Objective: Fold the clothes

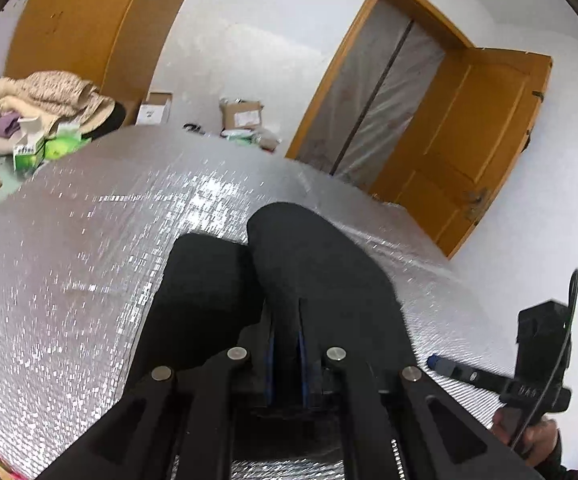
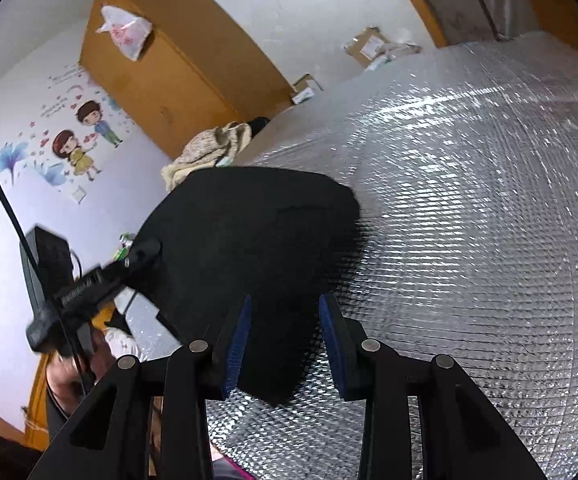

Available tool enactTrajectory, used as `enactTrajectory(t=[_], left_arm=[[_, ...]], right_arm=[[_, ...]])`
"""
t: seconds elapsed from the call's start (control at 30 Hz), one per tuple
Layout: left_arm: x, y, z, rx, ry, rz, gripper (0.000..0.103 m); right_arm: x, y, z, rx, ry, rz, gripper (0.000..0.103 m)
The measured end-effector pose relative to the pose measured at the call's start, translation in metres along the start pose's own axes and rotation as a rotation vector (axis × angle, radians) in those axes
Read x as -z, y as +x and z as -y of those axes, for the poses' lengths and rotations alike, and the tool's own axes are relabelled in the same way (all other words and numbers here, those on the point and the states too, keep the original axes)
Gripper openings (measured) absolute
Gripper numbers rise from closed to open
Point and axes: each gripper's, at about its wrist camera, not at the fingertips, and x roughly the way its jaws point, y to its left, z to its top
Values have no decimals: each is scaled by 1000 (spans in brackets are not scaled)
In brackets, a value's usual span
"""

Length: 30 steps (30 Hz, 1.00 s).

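A black garment (image 1: 309, 264) lies in folds on a silver foil-quilted mat (image 1: 89, 260). My left gripper (image 1: 285, 332) is shut on a raised fold of it, with the blue pads pressing the cloth. In the right wrist view the same garment (image 2: 249, 232) spreads flat over the mat (image 2: 469, 220), and the left gripper (image 2: 145, 250) pinches its left edge. My right gripper (image 2: 285, 300) stands open just above the near edge of the cloth; its blue pads (image 2: 241, 340) do not press on it. From the left wrist view the right gripper (image 1: 445, 364) hovers low over the mat at the right.
A heap of beige clothes (image 1: 45, 96) and green boxes (image 1: 29, 148) sit beyond the mat's far left. Cardboard boxes (image 1: 241, 114) stand by the wall. An open wooden door (image 1: 481, 140) is at the right and a wooden wardrobe (image 2: 161, 68) at the back.
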Motion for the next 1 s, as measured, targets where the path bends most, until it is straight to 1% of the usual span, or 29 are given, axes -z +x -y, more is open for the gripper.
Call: enactTrajectory(t=[0.17, 0.37, 0.47, 0.5, 0.57, 0.7, 0.77, 0.83, 0.93, 1.0], left_arm=[[-17, -3, 19, 63, 21, 25, 9], [-44, -12, 56, 159, 79, 66, 9], [-56, -24, 66, 171, 103, 118, 9], [-58, -28, 62, 161, 95, 135, 9], [-56, -30, 41, 108, 56, 143, 9], [-31, -9, -27, -46, -82, 52, 9], [-11, 9, -58, -111, -145, -11, 9], [9, 24, -79, -136, -195, -66, 9], [22, 28, -82, -139, -200, -64, 9], [19, 29, -77, -146, -184, -63, 9]], right_arm=[[9, -2, -11, -17, -55, -6, 38], [15, -3, 1, -3, -6, -12, 38], [14, -7, 6, 3, 5, -1, 38], [14, -8, 6, 3, 6, 3, 38], [14, -9, 5, -4, 0, 8, 38], [12, -6, 2, -15, -18, 4, 38], [10, 1, 0, -17, -23, -11, 38], [7, 8, -3, -16, -32, -26, 38], [-2, 17, -10, -10, -58, -31, 38], [-12, 23, -15, -5, -73, -19, 38]])
